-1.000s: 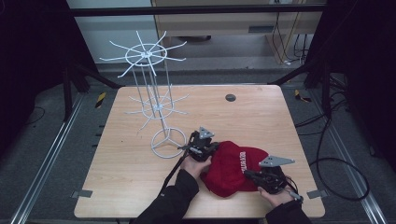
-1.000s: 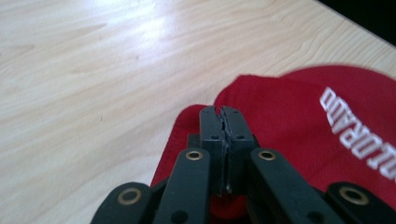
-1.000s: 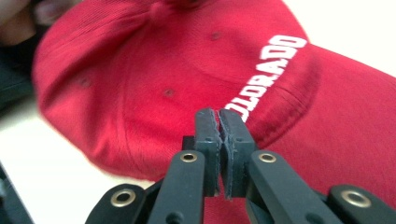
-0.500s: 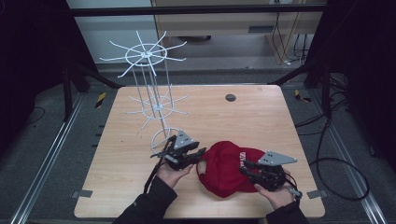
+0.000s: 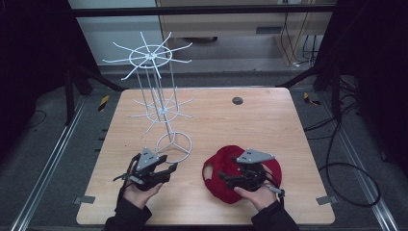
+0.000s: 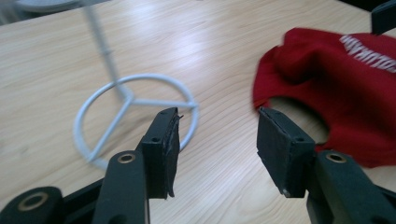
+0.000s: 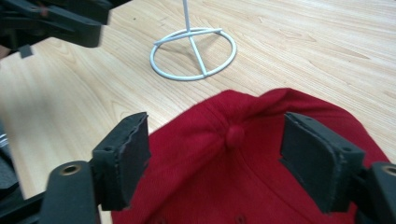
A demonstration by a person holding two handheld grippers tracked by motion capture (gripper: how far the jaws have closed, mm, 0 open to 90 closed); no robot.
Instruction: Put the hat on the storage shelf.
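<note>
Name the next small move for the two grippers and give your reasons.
Probably draw both hands back from the red cap. The left gripper and right gripper have just been opening, and their jaws now stand apart, gripping nothing. The cap lies flat on the table, beside the white wire rack.

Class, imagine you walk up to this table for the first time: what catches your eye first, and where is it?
The red cap stands out most, lying on the wooden table near its front edge, under the open right gripper. Next comes the tall white wire rack, standing left of the middle. The left gripper, also open, is just in front of the rack's ring base.
</note>
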